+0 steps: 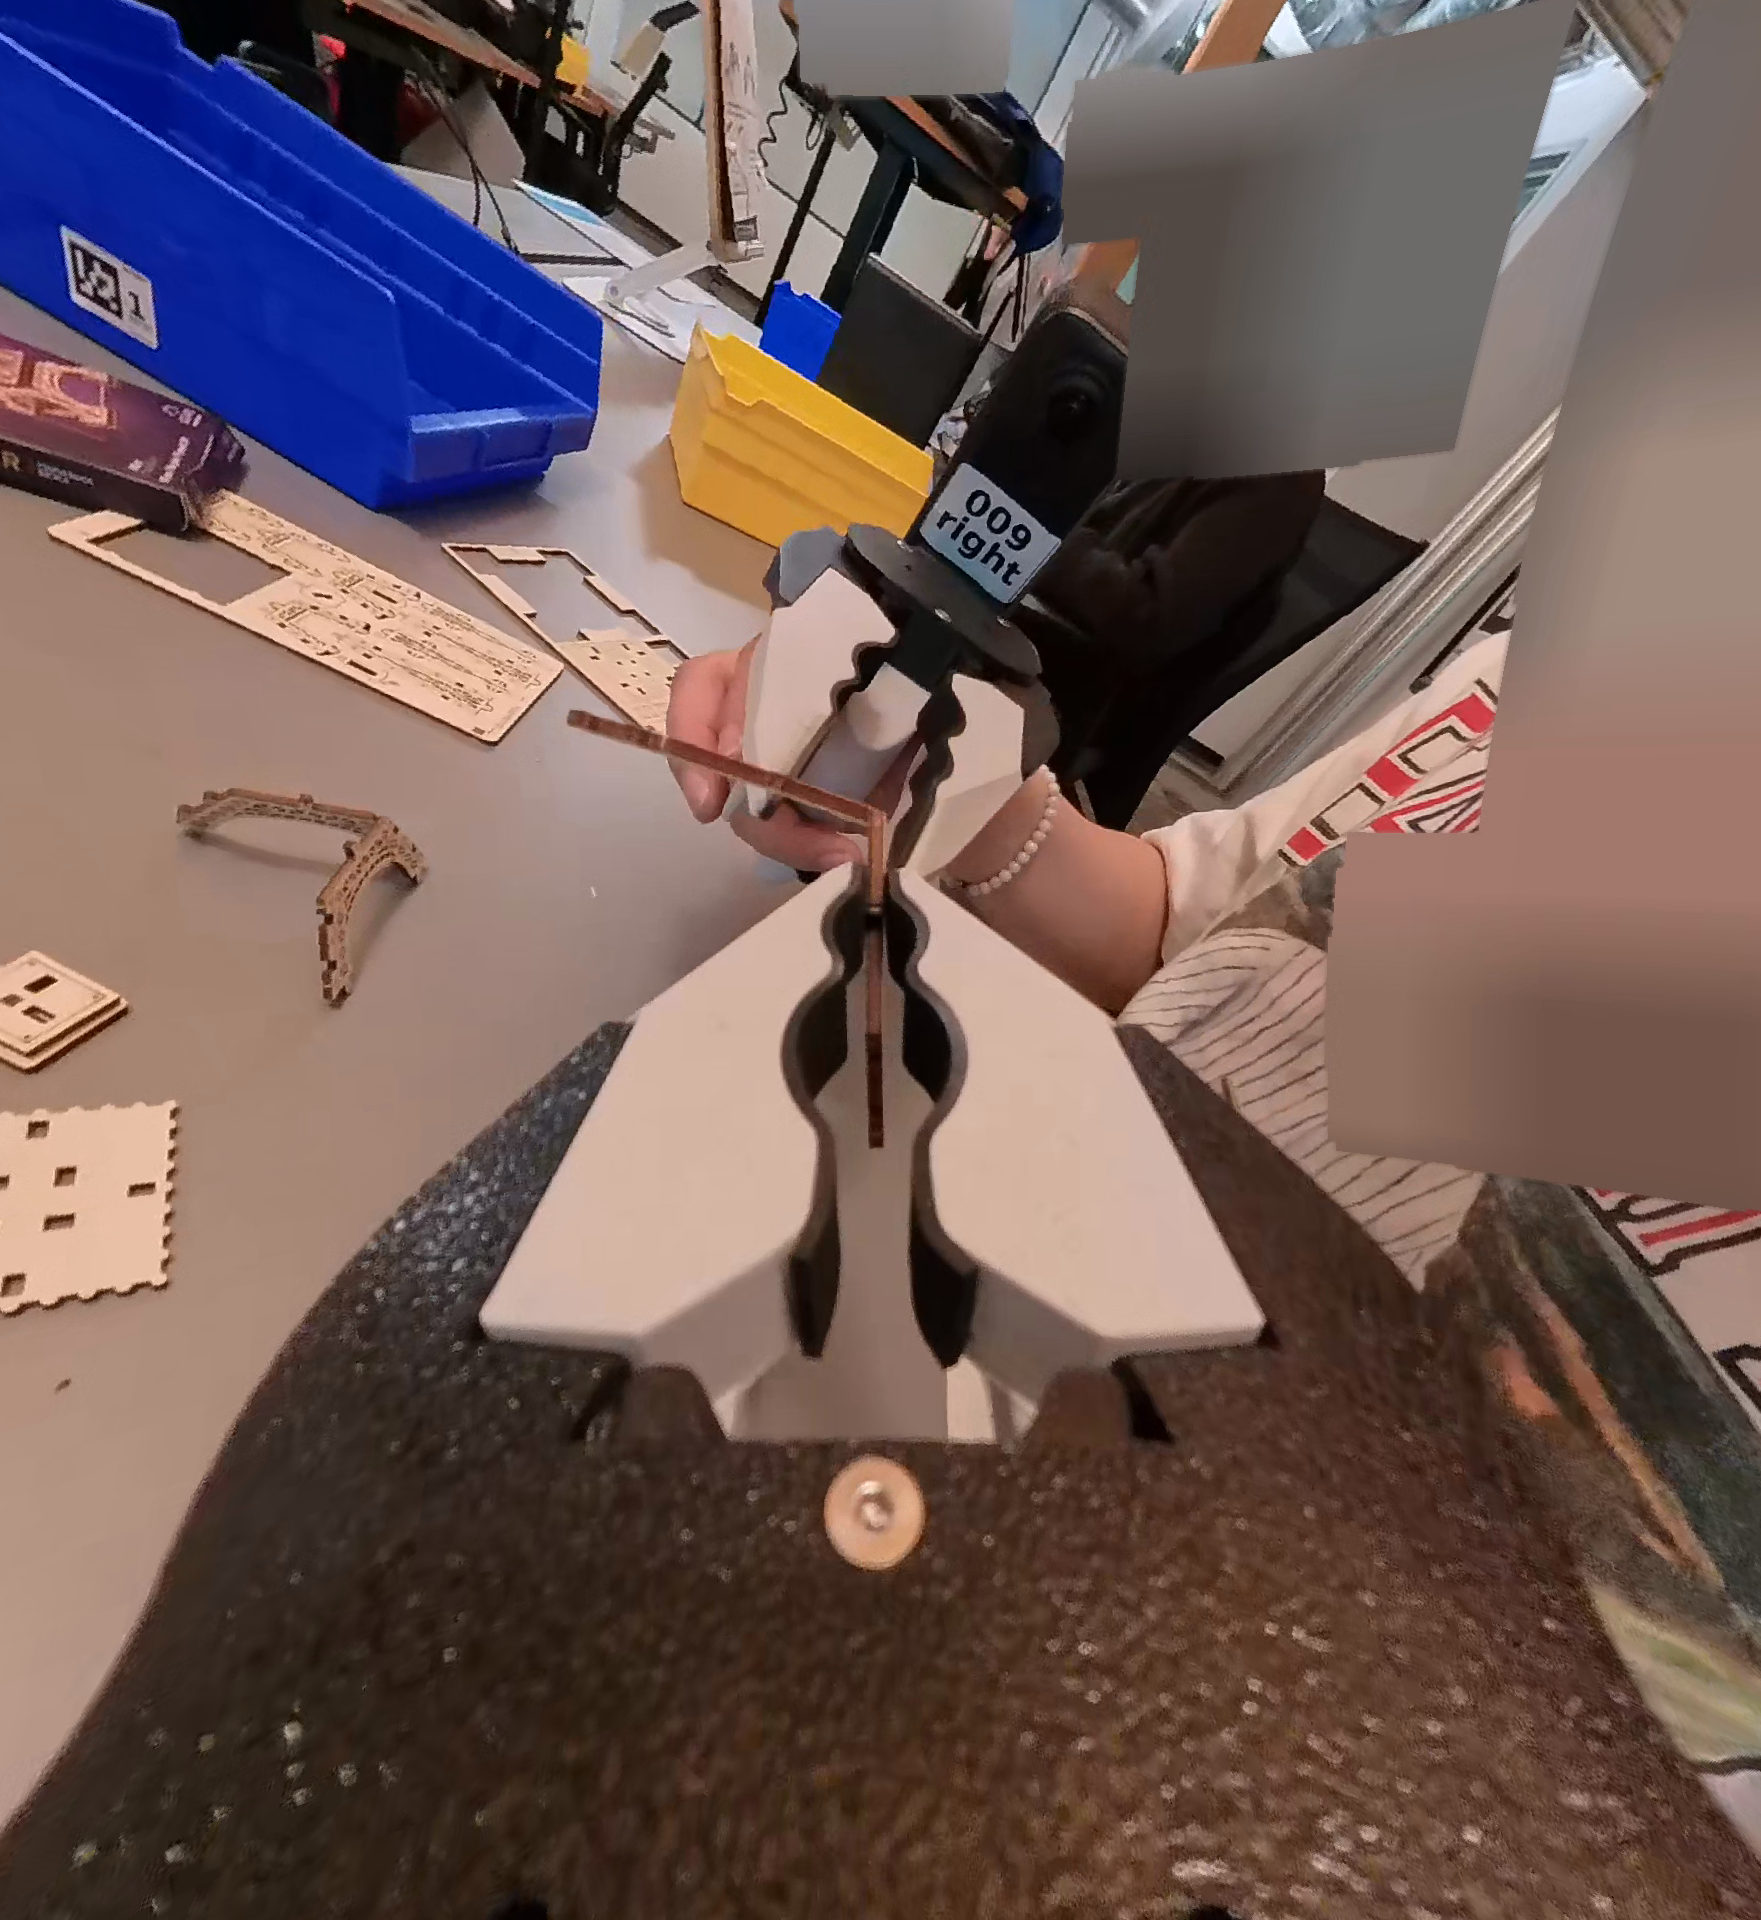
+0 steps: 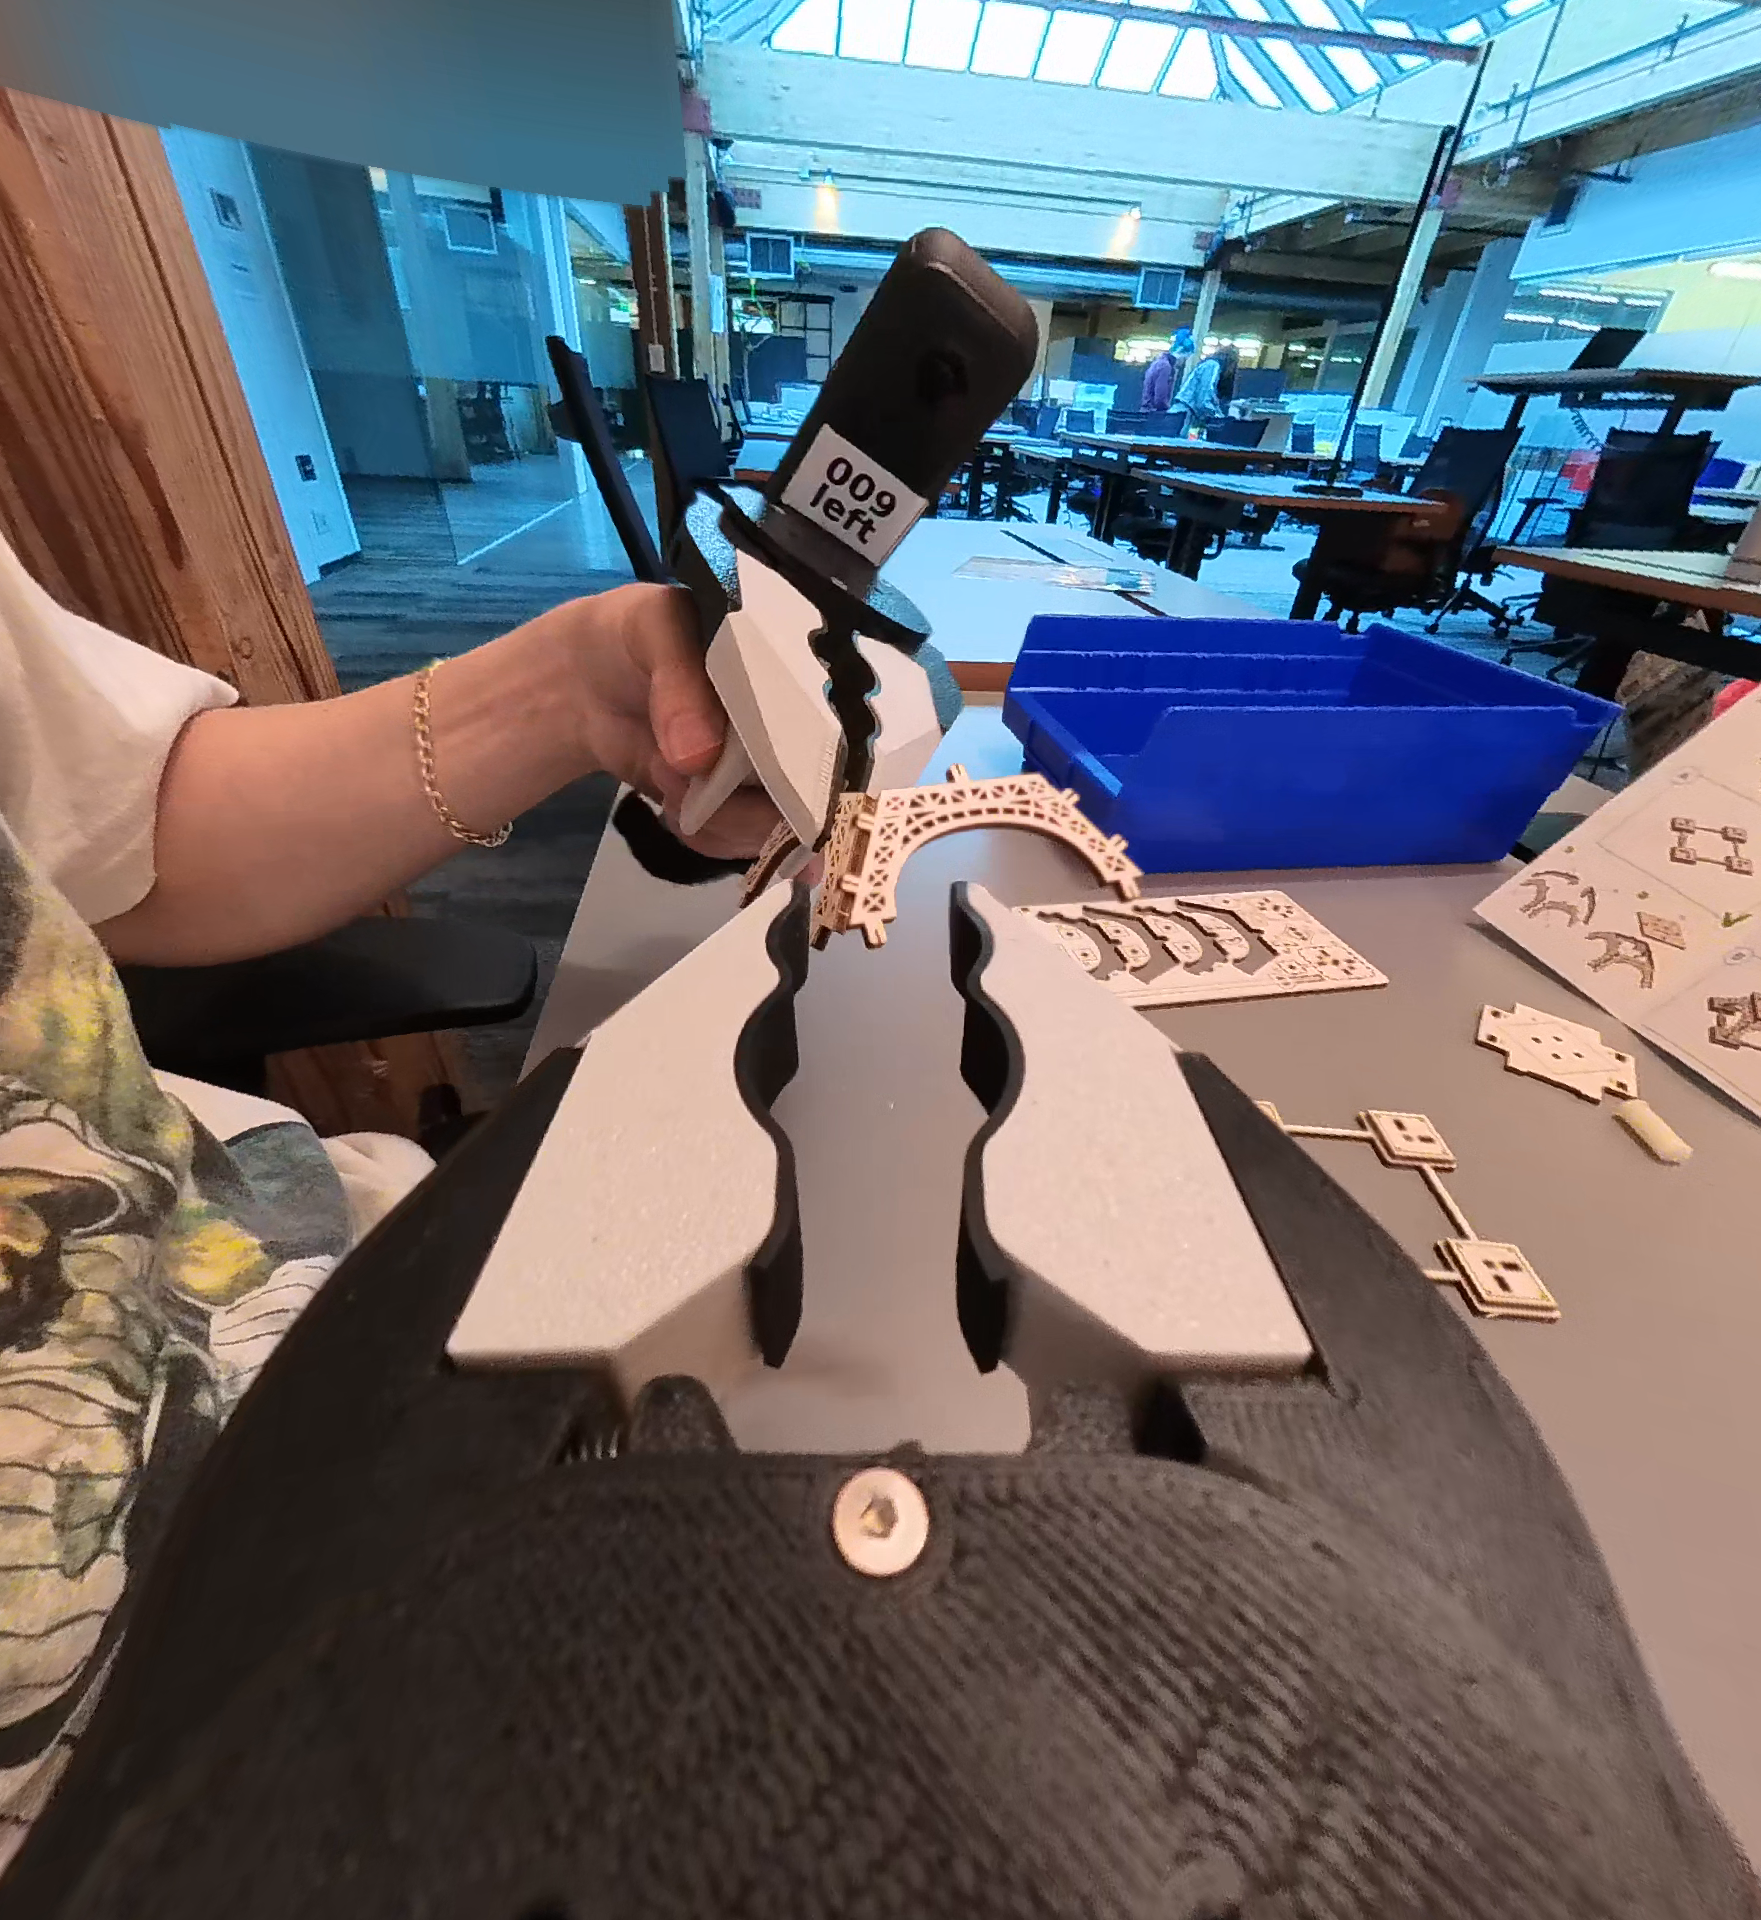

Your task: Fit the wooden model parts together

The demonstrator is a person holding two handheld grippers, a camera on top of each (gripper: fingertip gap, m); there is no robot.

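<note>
A pale laser-cut wooden lattice arch assembly (image 2: 969, 831) hangs above the grey table (image 2: 1478, 1455), pinched edge-on in the left gripper (image 1: 874, 904). The right gripper (image 2: 876, 914) gapes empty just beside it.

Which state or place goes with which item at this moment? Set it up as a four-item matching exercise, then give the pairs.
Items:
1. left gripper
2. right gripper
3. yellow bin
4. instruction sheet

States or places:
A. open
B. shut on the wooden arch piece
C. lying flat on the table
D. standing near the end of the blue bin

Pairs: 1-B, 2-A, 3-D, 4-C
</note>
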